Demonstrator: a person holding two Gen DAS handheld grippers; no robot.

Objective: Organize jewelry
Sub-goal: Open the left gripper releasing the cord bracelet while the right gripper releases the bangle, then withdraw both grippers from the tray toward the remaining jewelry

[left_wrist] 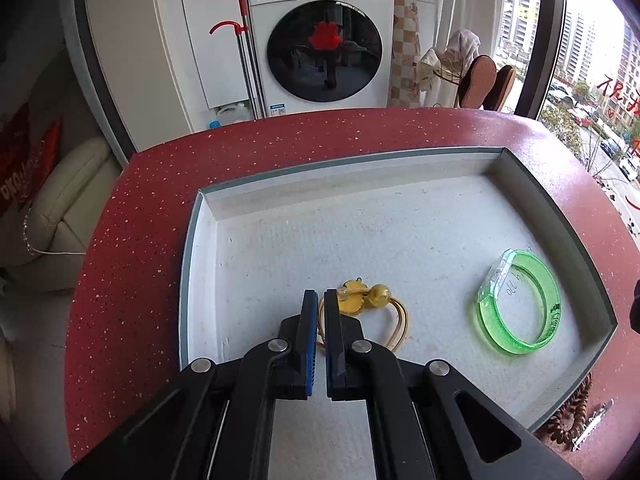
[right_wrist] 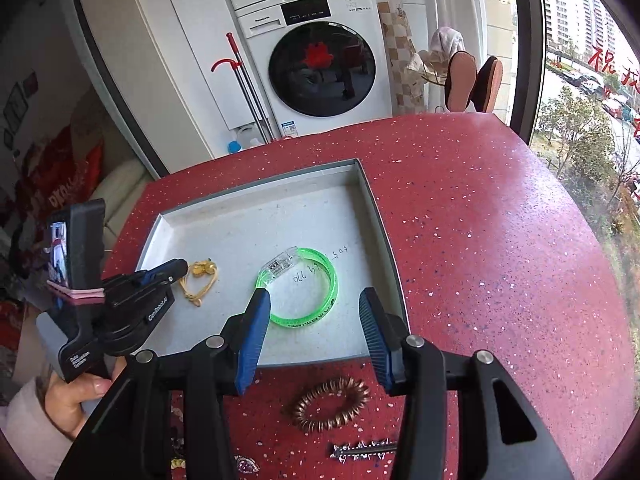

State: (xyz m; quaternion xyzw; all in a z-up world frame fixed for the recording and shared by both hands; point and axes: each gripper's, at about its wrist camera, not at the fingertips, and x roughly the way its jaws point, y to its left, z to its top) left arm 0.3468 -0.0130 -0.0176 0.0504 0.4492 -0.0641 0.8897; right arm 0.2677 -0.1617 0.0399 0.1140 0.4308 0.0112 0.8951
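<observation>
- Two things in the shallow grey tray: yellow cord hair tie with bead and clear green plastic bangle.
- Left gripper: nearly shut, blue pads almost together, yellow tie just ahead, maybe pinched, cannot tell.
- Right gripper: wide open, green bangle between and just ahead.
- Coppery coil ring on the red speckled table, under the open jaws.
</observation>
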